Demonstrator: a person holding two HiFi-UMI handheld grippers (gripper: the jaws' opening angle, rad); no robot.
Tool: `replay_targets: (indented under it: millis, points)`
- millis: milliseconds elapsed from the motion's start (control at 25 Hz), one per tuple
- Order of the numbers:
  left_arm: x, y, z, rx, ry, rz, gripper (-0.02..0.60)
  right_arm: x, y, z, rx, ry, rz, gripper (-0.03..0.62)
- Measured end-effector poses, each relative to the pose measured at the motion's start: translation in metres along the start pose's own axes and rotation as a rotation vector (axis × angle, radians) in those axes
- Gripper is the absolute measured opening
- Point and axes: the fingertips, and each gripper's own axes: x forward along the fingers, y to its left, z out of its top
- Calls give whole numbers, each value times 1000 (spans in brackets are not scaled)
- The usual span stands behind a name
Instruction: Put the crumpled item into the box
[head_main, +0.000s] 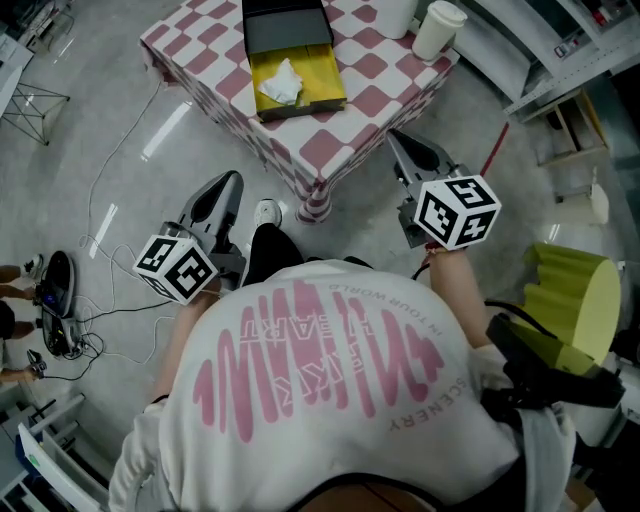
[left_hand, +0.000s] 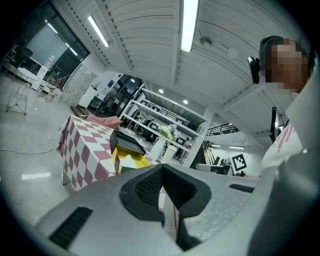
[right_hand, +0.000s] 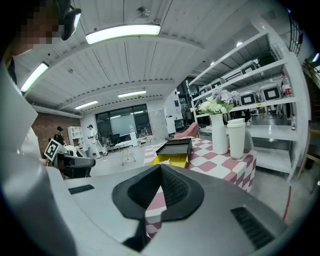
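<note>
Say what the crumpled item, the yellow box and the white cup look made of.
Crumpled item: likely tissue or paper; white, matte, soft creases.
Yellow box: probably cardboard; smooth, flat walls.
White cup: plastic or paper, cannot tell; plain, lidded.

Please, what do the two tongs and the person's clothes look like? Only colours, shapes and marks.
Both the left tongs and the right tongs have light grey shells with black ribbed pads inside. Each carries a white cube printed with black square markers. The person wears a white shirt with pink lettering and a pink wavy print.
</note>
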Motion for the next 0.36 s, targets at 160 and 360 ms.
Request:
replay_targets:
  millis: [160, 360]
  points:
    - [-7, -2, -5, -7, 4, 11, 8, -4, 1, -2, -3, -9, -13, 6]
    - [-13, -4, -4, -7, -6, 19, 8, -6, 0, 3, -16, -17, -16, 6]
